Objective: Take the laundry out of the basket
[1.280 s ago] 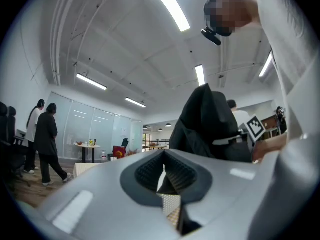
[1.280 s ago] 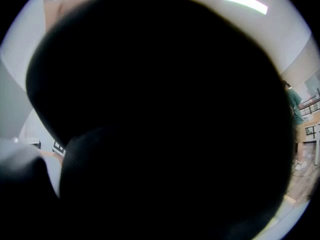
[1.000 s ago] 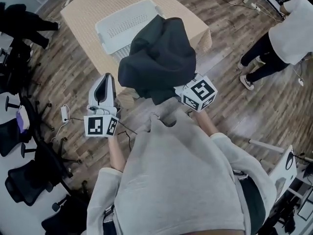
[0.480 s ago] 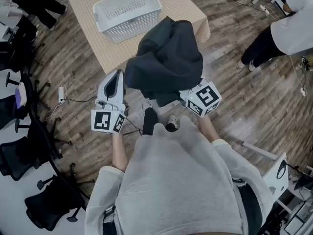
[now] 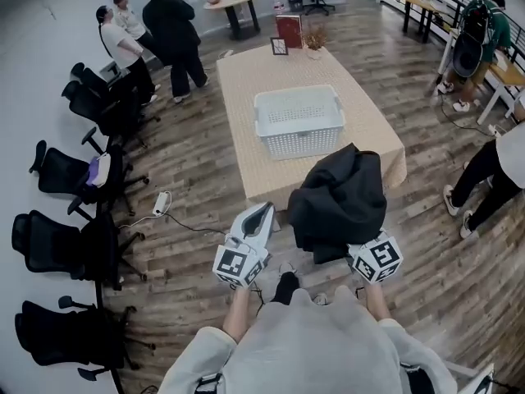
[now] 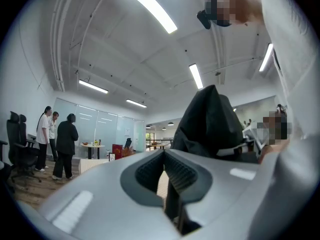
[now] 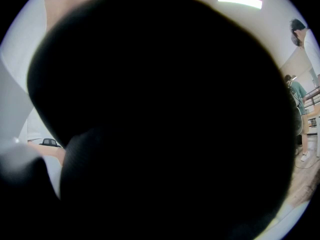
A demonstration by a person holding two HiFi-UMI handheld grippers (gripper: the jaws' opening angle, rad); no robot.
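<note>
Person's backed away from the desk [image 5: 246,80]. The right hand-held gripper [image 5: 373,257] is clamped on the dark garment [image 5: 338,203], well clear of the empty-looking basket [image 5: 299,142]. The left hand-held gripper [image 5: 264,210] is pinched closed with nothing in it.

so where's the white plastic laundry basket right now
In the head view, the white plastic laundry basket sits upper centre on the beige-clothed table, just beyond the dark garment.

White lattice-holed basket [image 5: 298,121], beige fine-checked table [image 5: 246,142], dark charcoal garment [image 5: 338,203], grey-brown wood-plank floor [image 5: 193,183], pale grey left gripper [image 5: 262,213] with black-and-white square markers, black office chairs [image 5: 53,245], purple cloth [image 5: 98,169] on one chair, person's plain light grey sweatshirt [image 5: 312,347].
</note>
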